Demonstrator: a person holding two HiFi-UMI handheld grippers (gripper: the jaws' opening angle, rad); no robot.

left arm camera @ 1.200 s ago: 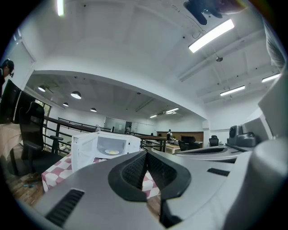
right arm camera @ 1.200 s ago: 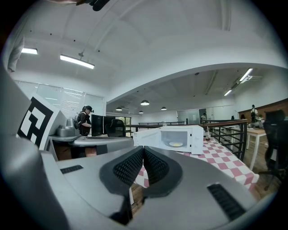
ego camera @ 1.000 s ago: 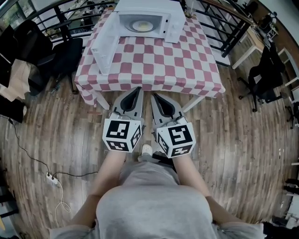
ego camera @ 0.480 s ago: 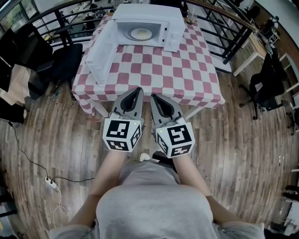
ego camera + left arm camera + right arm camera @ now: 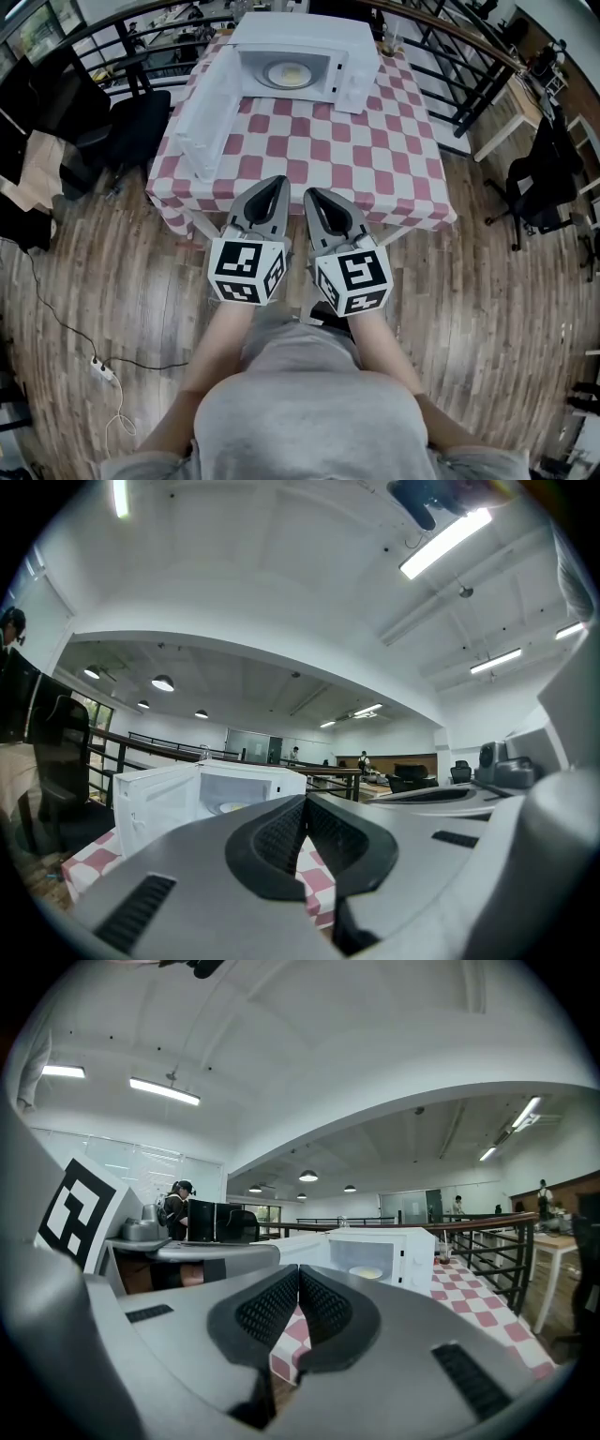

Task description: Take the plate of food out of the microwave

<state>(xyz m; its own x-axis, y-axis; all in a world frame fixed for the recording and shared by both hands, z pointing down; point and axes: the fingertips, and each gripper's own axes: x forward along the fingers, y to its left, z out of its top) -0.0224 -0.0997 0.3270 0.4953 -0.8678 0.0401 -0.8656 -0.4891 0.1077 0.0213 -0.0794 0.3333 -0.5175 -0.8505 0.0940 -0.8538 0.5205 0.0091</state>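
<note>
Plate of food [image 5: 286,73] waits inside the open microwave [image 5: 302,33] at my 12 o'clock, on the far side of the checked table [image 5: 375,164].
Both claws are pressed together with nothing between them: my left gripper [image 5: 277,183] and right gripper [image 5: 314,195] hang side by side, short of the table's near edge. I judge that reaching in with the jaws closed would shove or tip the plate. The door [image 5: 208,117], swung out at 11 o'clock, could snag my left gripper. A one-sided pinch on the rim may spill the food.
</note>
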